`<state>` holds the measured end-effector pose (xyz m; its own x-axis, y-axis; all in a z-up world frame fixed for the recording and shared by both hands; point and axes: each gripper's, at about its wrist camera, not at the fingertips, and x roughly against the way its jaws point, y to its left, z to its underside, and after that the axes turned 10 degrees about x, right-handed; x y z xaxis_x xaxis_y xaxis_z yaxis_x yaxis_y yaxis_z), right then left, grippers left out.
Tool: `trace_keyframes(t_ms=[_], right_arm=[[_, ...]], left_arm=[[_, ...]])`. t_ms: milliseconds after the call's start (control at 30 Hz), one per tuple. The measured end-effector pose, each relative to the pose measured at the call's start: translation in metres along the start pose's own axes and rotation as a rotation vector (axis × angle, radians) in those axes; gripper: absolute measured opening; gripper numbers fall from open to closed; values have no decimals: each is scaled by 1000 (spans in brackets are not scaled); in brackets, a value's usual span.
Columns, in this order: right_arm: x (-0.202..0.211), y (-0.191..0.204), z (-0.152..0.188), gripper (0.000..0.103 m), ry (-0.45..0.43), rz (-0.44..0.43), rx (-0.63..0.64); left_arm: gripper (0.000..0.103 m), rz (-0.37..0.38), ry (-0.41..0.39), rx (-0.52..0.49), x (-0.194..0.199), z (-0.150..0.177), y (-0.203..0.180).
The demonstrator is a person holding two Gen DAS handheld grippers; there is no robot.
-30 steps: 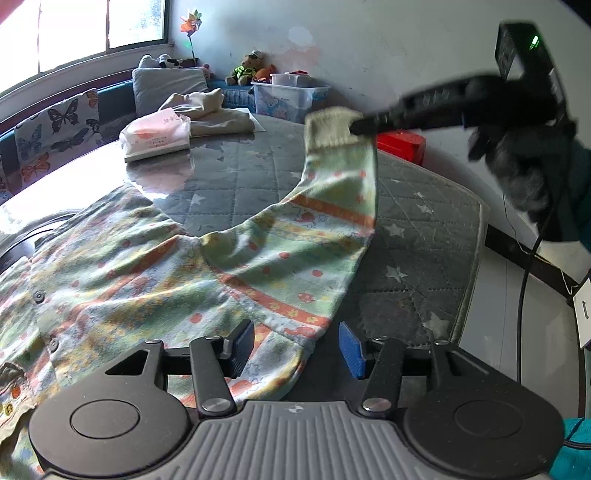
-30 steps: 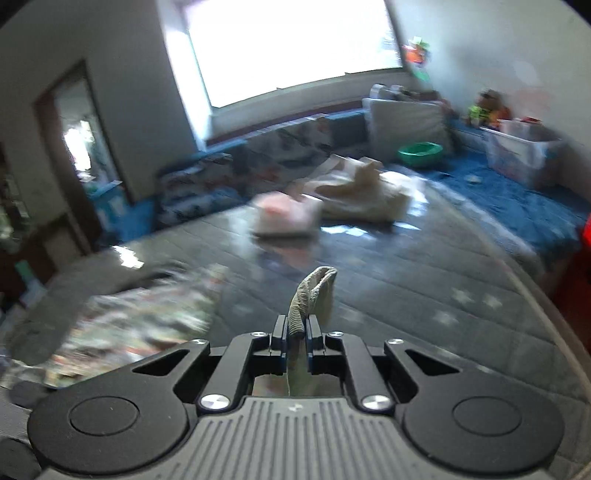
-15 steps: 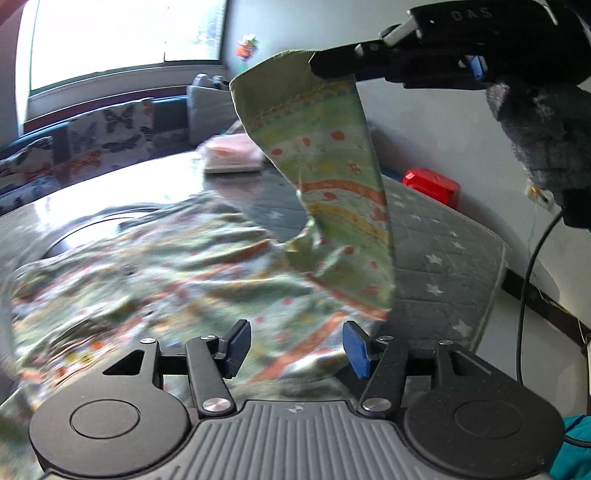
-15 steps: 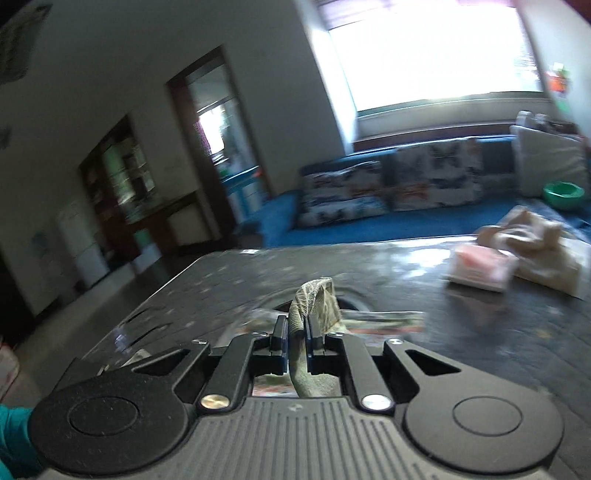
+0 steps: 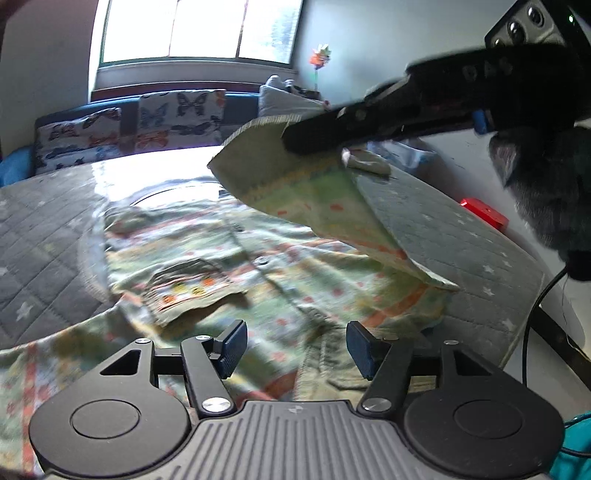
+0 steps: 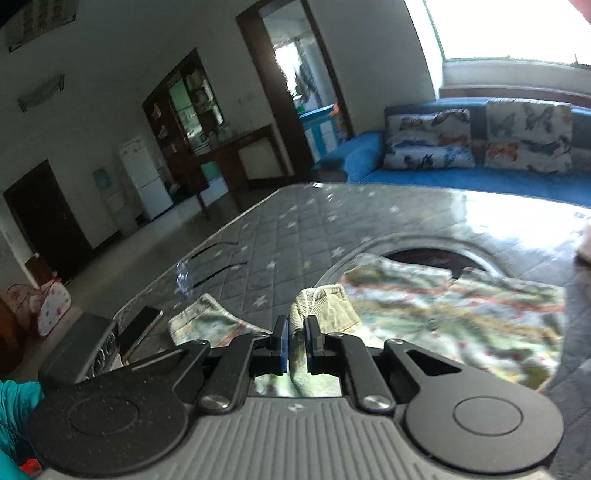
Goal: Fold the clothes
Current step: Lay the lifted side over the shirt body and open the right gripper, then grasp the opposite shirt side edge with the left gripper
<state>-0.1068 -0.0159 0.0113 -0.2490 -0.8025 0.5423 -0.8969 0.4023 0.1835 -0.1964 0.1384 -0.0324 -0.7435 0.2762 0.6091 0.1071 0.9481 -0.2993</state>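
Home living room: blue sofa (image 6: 461, 177) with butterfly cushions (image 6: 428, 142), big window (image 5: 195, 29), fridge (image 6: 144, 177), wooden cabinet (image 6: 192, 122), doorways, quilted star-print table cover (image 6: 295, 236).

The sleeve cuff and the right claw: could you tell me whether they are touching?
Touching. The right wrist view shows the right claw shut on the sleeve cuff, the fabric pinched between its two fingers.

From the left wrist we look low and close across the shirt (image 5: 258, 266) toward the window (image 5: 192, 29). From the right wrist we face the doorway (image 6: 303, 85). Both views share the shirt, quilted table (image 5: 48, 240) and butterfly cushions (image 5: 177, 118).
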Motion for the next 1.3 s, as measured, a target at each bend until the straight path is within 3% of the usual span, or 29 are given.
trace_keyframes(t_ms=[100, 167, 333, 467, 667, 933, 1133, 1300], right_arm=[[-18, 4, 8, 10, 50, -33, -12], [-26, 8, 14, 17, 85, -50, 0], [-17, 8, 14, 18, 98, -55, 34], [1, -8, 19, 18, 134, 18, 62], [23, -41, 66, 18, 274, 138, 28], [30, -64, 107, 18, 348, 219, -10], [37, -73, 89, 18, 267, 254, 5], [17, -89, 76, 18, 218, 275, 8]], left_arm=[[67, -17, -4, 15, 3, 3, 6], [67, -28, -2, 26, 4, 4, 12], [67, -59, 1, 32, 12, 5, 22], [67, -82, -18, 38, 21, 1, 29], [64, -56, -34, 34, 15, -8, 23], [44, 3, 12, 4, -19, -13, 4], [42, -5, 32, 7, -28, -11, 4], [42, -33, 37, 16, -31, -9, 8]])
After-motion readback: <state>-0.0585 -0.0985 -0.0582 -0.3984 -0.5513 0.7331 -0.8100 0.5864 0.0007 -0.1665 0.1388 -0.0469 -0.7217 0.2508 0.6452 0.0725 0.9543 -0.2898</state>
